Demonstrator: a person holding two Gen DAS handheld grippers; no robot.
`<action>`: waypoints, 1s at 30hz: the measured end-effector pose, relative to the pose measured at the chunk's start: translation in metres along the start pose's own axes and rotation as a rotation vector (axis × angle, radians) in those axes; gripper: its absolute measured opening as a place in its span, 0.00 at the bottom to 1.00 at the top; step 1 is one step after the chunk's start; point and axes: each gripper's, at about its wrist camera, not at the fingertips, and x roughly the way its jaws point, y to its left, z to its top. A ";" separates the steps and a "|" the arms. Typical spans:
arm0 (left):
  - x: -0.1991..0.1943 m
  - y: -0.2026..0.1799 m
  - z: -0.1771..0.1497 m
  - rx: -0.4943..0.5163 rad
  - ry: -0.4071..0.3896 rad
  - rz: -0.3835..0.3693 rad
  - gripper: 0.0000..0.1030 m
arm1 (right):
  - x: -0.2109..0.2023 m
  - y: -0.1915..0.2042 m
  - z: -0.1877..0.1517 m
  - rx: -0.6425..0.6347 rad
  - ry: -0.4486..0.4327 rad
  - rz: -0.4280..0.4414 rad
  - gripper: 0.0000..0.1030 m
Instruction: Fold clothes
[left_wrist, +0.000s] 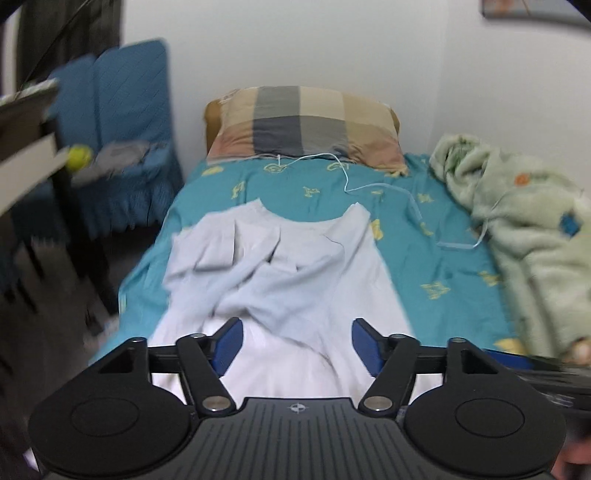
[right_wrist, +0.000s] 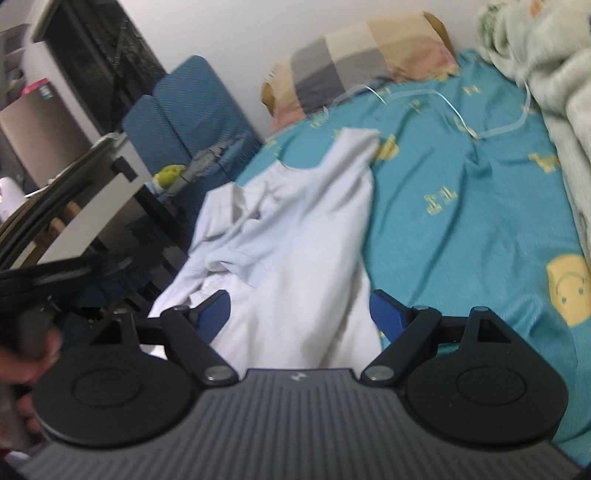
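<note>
text: none legible | bedsheet (right_wrist: 461, 221): yellow letter-like marks, perhaps "H"; smiley face (right_wrist: 569, 291)

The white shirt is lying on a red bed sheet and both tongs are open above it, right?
Not quite. The bed sheet is teal with yellow prints, not red, as the left wrist view shows. The rest holds: the white shirt lies on it, and the left tongs and right tongs are open above it.

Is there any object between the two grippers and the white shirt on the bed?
Nothing visible blocks them. The left gripper and right gripper both have open jaws directly over the white shirt. The thin cord lies beyond the shirt, near the pillow.
</note>
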 end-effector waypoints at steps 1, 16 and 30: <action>-0.017 0.002 -0.005 -0.022 -0.018 -0.006 0.70 | -0.003 0.004 0.000 -0.012 -0.006 0.013 0.82; -0.030 0.090 -0.022 -0.275 -0.118 0.057 0.74 | 0.139 0.086 0.091 -0.125 0.114 0.105 0.57; 0.009 0.135 -0.032 -0.413 -0.068 0.029 0.70 | 0.314 0.125 0.109 -0.166 0.117 0.034 0.03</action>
